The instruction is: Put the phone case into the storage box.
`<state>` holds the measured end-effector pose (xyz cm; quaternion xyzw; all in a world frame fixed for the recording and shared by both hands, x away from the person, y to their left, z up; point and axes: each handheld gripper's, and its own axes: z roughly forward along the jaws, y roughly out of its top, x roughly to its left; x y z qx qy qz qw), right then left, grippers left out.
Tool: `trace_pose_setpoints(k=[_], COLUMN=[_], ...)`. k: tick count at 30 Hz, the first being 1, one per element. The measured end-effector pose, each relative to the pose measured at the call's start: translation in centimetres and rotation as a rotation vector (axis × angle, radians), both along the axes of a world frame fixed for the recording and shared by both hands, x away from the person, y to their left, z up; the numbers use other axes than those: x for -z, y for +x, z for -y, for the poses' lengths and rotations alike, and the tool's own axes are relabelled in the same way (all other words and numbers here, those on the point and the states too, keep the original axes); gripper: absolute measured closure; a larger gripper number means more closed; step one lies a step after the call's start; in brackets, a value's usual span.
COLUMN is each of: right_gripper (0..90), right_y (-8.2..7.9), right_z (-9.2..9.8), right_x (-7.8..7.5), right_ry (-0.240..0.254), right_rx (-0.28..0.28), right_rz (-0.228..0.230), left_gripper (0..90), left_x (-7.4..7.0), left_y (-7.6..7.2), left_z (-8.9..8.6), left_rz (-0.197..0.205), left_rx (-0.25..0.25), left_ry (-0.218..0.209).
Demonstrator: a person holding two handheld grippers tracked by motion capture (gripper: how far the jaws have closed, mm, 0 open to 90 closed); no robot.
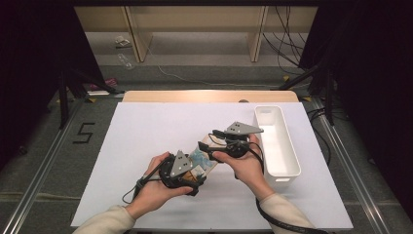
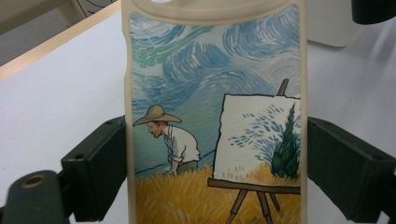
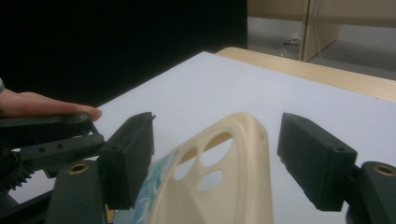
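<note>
While the high view looks down on the white table (image 1: 146,146), both hands meet near its middle, and the phone case (image 1: 200,161) lies between the left gripper (image 1: 187,170) and the right gripper (image 1: 216,146), held above the table surface. From this height the case is only a small cream and blue shape, partly covered by the grey plates of the grippers. A white plastic bin (image 1: 277,141) stands just beside the right hand (image 1: 248,165), at the right side of the table.

The left gripper view gives the picture on the phone case (image 2: 215,116): a painter with a straw hat, an easel, a yellow field and a blue swirling sky. The two black jaws press on the long cream edges of the case, so this gripper is clenched on it.

The right gripper view shows the other end of the phone case (image 3: 224,172), its cream inside with the camera holes. Its jaws stand on both sides of this end; the right jaw is clearly apart from it, so this gripper does not grasp it yet
</note>
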<state>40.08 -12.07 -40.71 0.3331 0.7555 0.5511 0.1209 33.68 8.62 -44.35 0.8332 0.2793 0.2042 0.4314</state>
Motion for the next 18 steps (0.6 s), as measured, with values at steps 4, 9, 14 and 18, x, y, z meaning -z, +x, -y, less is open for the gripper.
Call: trace_pose_setpoints(k=[4,9,14,18], right_gripper=[31.7,36.6,39.7,42.8], right_y=[0.03,0.08,0.14,0.19], right_z=[-0.13,-0.16,-0.09,-0.07], right_x=[0.03,0.04,-0.02,0.06], right_ry=[0.000,0.009,0.019,0.024], right_rx=[-0.003,-0.002,0.000,0.000], right_rz=[0.000,-0.007,-0.012,-0.016], left_gripper=[11.5,11.5,11.5,11.5], left_x=[-0.02,-0.10,-0.11,-0.13], left_y=[-0.05,-0.07,-0.09,-0.09], left_z=[0.05,0.03,0.04,0.04], left_rz=[0.001,0.004,0.006,0.007], left_rx=[0.003,0.001,0.003,0.002], left_ry=[0.000,-0.003,-0.001,-0.006])
